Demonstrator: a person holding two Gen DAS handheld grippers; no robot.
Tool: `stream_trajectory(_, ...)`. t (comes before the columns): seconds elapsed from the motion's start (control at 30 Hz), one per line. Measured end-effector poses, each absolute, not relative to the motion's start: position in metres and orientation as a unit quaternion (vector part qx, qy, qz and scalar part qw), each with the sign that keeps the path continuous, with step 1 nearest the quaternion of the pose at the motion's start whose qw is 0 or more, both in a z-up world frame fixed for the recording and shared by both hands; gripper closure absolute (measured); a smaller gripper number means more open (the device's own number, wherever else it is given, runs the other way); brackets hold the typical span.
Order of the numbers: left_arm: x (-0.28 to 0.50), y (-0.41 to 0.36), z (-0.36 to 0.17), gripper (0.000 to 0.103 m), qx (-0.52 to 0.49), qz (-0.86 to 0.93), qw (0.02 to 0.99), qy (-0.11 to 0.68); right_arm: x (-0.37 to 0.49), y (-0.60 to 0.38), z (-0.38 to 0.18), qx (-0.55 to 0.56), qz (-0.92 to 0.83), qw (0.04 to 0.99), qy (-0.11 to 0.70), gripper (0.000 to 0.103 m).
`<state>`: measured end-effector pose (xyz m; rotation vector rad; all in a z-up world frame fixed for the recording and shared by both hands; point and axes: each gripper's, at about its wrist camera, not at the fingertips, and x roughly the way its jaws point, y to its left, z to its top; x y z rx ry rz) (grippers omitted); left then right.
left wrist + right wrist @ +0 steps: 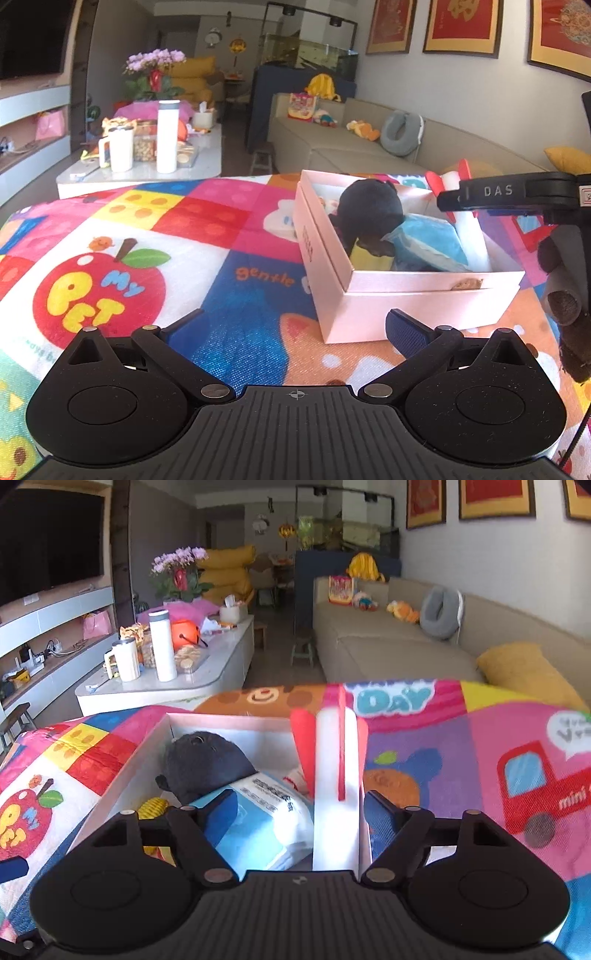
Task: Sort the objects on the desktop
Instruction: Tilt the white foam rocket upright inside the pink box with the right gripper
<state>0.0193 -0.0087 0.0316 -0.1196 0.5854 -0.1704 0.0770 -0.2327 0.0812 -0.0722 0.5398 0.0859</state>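
Note:
A pale pink box (pixel 406 306) stands on the colourful cloth. It holds a black plush toy (pixel 369 210), a blue-and-white packet (pixel 428 240), a yellow item (pixel 369 262) and a white-and-red toy plane (pixel 469 221). My left gripper (pixel 295 328) is open and empty, low over the cloth in front of the box. My right gripper (pixel 299 808) is open above the box's near end; the plane (pixel 336 775) stands between its fingers, leaning on the box wall (pixel 122 775), beside the packet (pixel 273 812) and plush (pixel 207 764). The right gripper's finger also shows in the left view (pixel 491 194).
The colourful printed cloth (pixel 147 258) covers the table. Behind it stands a white coffee table (pixel 147 173) with cups and snacks, and a beige sofa (pixel 369 147) with toys. A yellow cushion (pixel 524 672) lies at the right.

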Motion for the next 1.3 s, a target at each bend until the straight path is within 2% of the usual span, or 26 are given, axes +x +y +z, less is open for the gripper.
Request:
stream_trajectory(0.07,0.021,-0.008,0.029,0.000,-0.066,-0.084,0.952,0.287,0.073,-0.235,0.089,-0.014,0.074,0.958,0.276,0.033)
stream_trajectory(0.13,0.023,-0.010,0.025,0.000,-0.074,-0.084,0.951,0.287,0.079,-0.242,0.093,0.035,0.106,0.941,0.319,0.035)
stream_trajectory(0.27,0.025,-0.013,0.018,0.000,-0.073,-0.092,0.951,0.287,0.091,-0.250,0.094,0.101,0.109,0.907,0.393,0.035)
stream_trajectory(0.43,0.028,-0.006,0.013,0.000,-0.098,-0.098,0.944,0.300,0.125,-0.235,0.070,0.146,0.075,0.868,0.469,0.031)
stream_trajectory(0.5,0.028,-0.004,0.012,0.000,-0.108,-0.101,0.942,0.300,0.133,-0.229,0.061,0.149,0.053,0.871,0.466,0.030)
stream_trajectory(0.73,0.026,-0.004,0.013,0.000,-0.112,-0.107,0.943,0.295,0.107,-0.227,0.091,0.173,0.100,0.864,0.462,0.057)
stream_trajectory(0.87,0.025,-0.004,0.013,0.000,-0.111,-0.107,0.943,0.294,0.100,-0.220,0.105,0.177,0.151,0.850,0.473,0.056)
stream_trajectory(1.07,0.026,-0.004,0.014,0.000,-0.110,-0.109,0.944,0.292,0.091,-0.250,0.138,0.114,0.076,0.929,0.343,0.058)
stream_trajectory(1.1,0.026,-0.004,0.014,0.000,-0.110,-0.109,0.944,0.291,0.095,-0.254,0.135,0.106,0.061,0.933,0.339,0.059)
stream_trajectory(1.17,0.025,-0.005,0.014,0.000,-0.109,-0.110,0.944,0.290,0.109,-0.261,0.122,0.101,0.035,0.928,0.356,0.072)
stream_trajectory(1.2,0.025,-0.005,0.014,0.000,-0.109,-0.111,0.944,0.290,0.118,-0.264,0.113,0.103,0.031,0.925,0.365,0.075)
stream_trajectory(1.3,0.026,-0.004,0.014,0.000,-0.112,-0.114,0.944,0.289,0.135,-0.267,0.094,0.129,0.057,0.909,0.393,0.077)
